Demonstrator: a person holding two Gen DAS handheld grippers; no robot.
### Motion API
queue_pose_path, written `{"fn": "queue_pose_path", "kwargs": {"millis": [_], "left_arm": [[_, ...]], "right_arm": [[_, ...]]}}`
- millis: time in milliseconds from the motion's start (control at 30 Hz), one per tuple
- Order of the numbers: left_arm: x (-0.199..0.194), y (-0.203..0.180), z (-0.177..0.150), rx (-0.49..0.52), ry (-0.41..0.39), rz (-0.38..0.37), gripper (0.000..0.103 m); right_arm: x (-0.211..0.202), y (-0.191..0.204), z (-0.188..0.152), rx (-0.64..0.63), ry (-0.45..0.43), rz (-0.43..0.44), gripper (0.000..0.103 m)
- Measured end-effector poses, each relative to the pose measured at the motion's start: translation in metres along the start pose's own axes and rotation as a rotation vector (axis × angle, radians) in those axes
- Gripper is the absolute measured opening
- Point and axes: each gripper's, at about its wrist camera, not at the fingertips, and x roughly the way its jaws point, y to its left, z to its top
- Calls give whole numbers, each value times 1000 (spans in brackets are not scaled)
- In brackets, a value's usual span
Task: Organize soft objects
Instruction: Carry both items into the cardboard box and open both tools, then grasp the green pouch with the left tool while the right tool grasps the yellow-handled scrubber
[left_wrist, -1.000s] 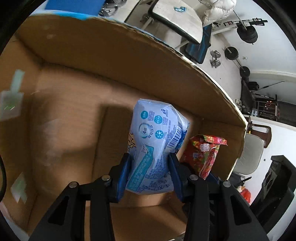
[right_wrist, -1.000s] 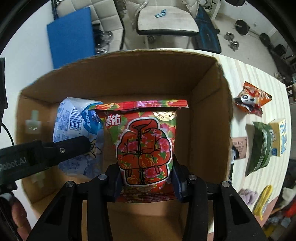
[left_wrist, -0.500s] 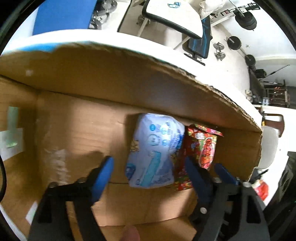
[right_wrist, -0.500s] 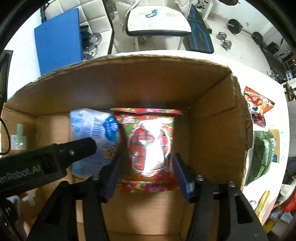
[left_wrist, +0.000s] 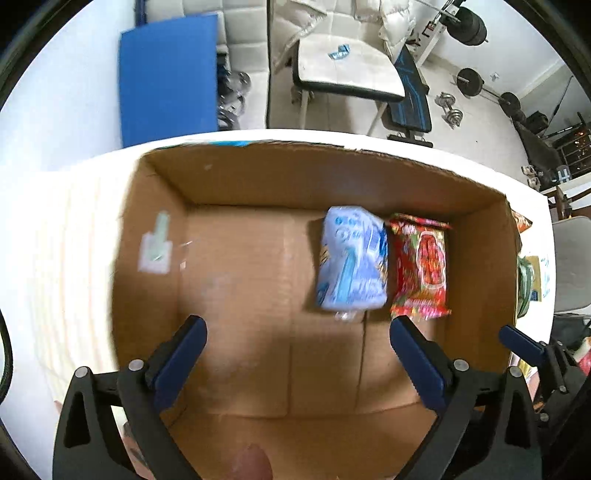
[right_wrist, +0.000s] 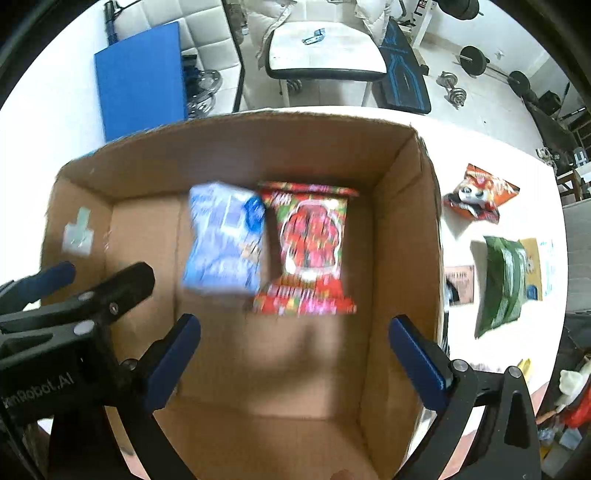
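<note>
A: Left hand-held gripper (left_wrist: 297, 343)?
B: Over the cardboard box (left_wrist: 155, 288), pointing down into it. Jaws spreading wide, nothing between them. Released.
A: The packs?
B: Blue-and-white pack (left_wrist: 351, 258) lies on the box floor, right of centre. Red snack bag (left_wrist: 421, 266) sits just beside it on its right, edges touching or nearly so; blur makes it hard to tell. Both are close to the far wall, and the red one is near the right wall.
A: Right hand-held gripper (right_wrist: 293, 332)?
B: Also above the box, jaws opening wide, empty. The red bag sits beyond its fingertips, clear of both pads. The left tool's black arm shows at the left edge of that view.
A: Outside the box?
B: On the white worktop (right_wrist: 461, 147) to the right: an orange bag with a panda face (right_wrist: 480, 194), a green bag (right_wrist: 502, 280) nearer the camera, and a small yellow carton (right_wrist: 535, 269) tucked against the green one's right side. All well apart from the box contents.
</note>
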Motion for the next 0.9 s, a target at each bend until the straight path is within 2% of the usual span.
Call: {"fn": "queue_pose_path", "kwargs": {"millis": [133, 233, 400, 567, 733, 900], "left_arm": [[-18, 11, -27, -8, -38, -1, 102], [-24, 5, -36, -15, -78, 17, 102], [-47, 0, -69, -2, -137, 53, 102], [-74, -7, -101, 6, -186, 75, 102], [-95, -11, -116, -30, -203, 71, 102], [-113, -40, -118, -31, -223, 67, 102]], "right_arm": [[-21, -2, -32, 6, -32, 19, 103], [-35, -4, -56, 13, -66, 26, 103], [-63, -12, -104, 30, -105, 55, 103], [-99, -15, -136, 18, -152, 61, 103], [-121, -20, -148, 1, -187, 79, 103], [-138, -38, -152, 8, -193, 147, 103]]}}
